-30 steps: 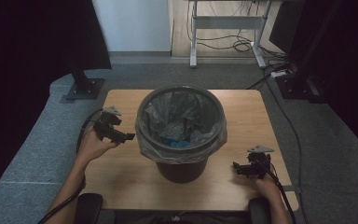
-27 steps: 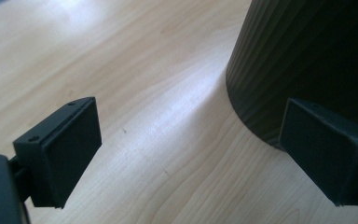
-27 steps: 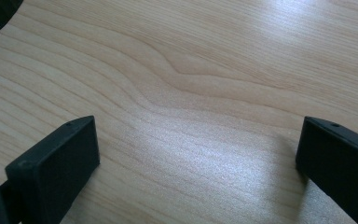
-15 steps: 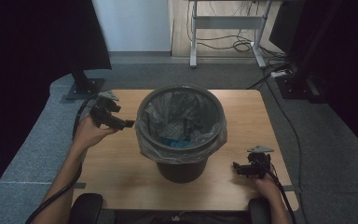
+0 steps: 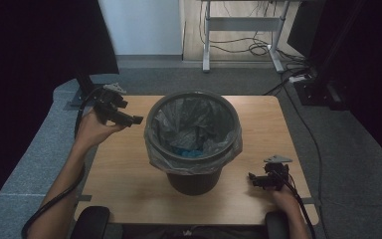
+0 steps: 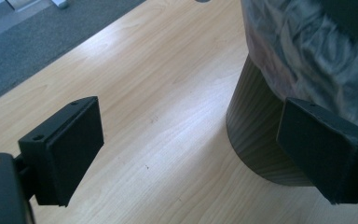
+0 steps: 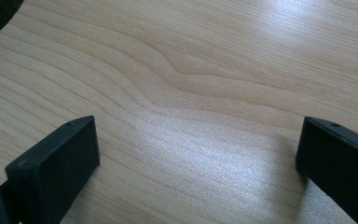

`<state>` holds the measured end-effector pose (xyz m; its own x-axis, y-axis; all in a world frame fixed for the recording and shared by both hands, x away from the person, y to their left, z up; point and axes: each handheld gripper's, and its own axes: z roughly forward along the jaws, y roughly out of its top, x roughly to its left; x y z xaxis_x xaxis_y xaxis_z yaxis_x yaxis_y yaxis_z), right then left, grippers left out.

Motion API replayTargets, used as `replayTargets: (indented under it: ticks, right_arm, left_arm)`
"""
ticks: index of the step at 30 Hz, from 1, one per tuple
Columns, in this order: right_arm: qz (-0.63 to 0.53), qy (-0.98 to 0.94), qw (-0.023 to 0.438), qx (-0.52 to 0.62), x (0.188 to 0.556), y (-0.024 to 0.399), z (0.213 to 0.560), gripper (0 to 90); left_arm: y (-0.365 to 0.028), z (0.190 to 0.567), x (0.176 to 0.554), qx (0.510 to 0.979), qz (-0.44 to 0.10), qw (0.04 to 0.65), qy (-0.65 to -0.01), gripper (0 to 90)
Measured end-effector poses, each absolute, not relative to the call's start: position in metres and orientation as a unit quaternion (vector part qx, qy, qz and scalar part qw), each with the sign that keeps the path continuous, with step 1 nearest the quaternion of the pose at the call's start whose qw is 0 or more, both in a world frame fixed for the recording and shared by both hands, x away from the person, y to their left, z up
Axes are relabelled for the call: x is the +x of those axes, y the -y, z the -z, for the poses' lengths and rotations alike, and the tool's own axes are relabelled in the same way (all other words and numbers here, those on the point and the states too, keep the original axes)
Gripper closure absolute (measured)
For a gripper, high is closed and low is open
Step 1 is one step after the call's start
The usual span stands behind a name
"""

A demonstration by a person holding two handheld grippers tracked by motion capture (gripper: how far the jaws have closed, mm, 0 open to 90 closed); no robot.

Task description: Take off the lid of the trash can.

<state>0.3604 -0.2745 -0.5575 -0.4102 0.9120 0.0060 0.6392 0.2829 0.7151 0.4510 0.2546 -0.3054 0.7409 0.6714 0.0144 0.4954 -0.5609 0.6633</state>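
A dark round bin (image 5: 194, 179) lined with a clear plastic bag (image 5: 193, 124) stands mid-table; something blue (image 5: 189, 152) lies at its bottom. My left gripper (image 5: 137, 119) is raised at the bin's left, near its rim, open and holding nothing. In the left gripper view its jaws stand wide apart, with the bin wall (image 6: 256, 135) and bag overhang (image 6: 307, 51) close to the right jaw. My right gripper (image 5: 253, 179) rests low near the table's front right, open. In the right gripper view bare wood (image 7: 191, 107) lies between its jaws.
The wooden table (image 5: 124, 179) is ringed by grey carpet (image 5: 35, 159). A desk frame with cables (image 5: 238, 30) stands behind, and dark equipment (image 5: 323, 89) sits at the far right. Cables trail from both grippers along the forearms.
My left gripper has lifted and moved away from me toward the table's far left, now beside the bin's rim. The right gripper has stayed in place.
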Motion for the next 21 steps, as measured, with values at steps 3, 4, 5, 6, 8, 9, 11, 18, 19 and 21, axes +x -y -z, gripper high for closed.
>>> replayTargets:
  ticks: [3, 4, 5, 6, 8, 9, 11, 18, 19, 21]
  right_arm:
    - [-0.327, -0.773, 0.208, 0.501, 0.36, 0.275, 0.558, 0.0]
    - [-0.327, -0.773, 0.208, 0.501, 0.36, 0.275, 0.558, 0.0]
    - [-0.327, -0.773, 0.208, 0.501, 0.36, 0.275, 0.558, 0.0]
    - [-0.327, -0.773, 0.208, 0.501, 0.36, 0.275, 0.558, 0.0]
    - [-0.327, -0.773, 0.208, 0.501, 0.36, 0.275, 0.558, 0.0]
    - [-0.327, -0.773, 0.208, 0.502, 0.36, 0.274, 0.557, 0.0]
    - [-0.327, -0.773, 0.208, 0.502, 0.36, 0.274, 0.558, 0.0]
    - [-0.328, -0.773, 0.208, 0.501, 0.36, 0.274, 0.558, 0.0]
    - [-0.328, -0.774, 0.208, 0.501, 0.36, 0.274, 0.558, 0.0]
    - [-0.328, -0.774, 0.208, 0.501, 0.36, 0.274, 0.558, 0.0]
  left_arm:
    - [-0.253, 0.3, 0.452, 0.873, -0.135, 0.328, -0.334, 8.1]
    - [-0.252, 0.298, 0.453, 0.874, -0.136, 0.328, -0.333, 8.9]
    - [-0.252, 0.297, 0.453, 0.873, -0.136, 0.328, -0.333, 9.5]
    - [-0.251, 0.295, 0.454, 0.873, -0.136, 0.329, -0.334, 9.8]
    - [-0.25, 0.291, 0.455, 0.872, -0.135, 0.329, -0.335, 9.9]
    - [-0.25, 0.289, 0.456, 0.872, -0.135, 0.33, -0.335, 9.9]
    - [-0.249, 0.286, 0.456, 0.871, -0.135, 0.331, -0.336, 10.7]
    - [-0.243, 0.271, 0.46, 0.869, -0.131, 0.338, -0.337, 13.6]
    - [-0.241, 0.268, 0.461, 0.869, -0.13, 0.339, -0.336, 13.6]
    - [-0.238, 0.264, 0.461, 0.87, -0.13, 0.34, -0.333, 13.9]
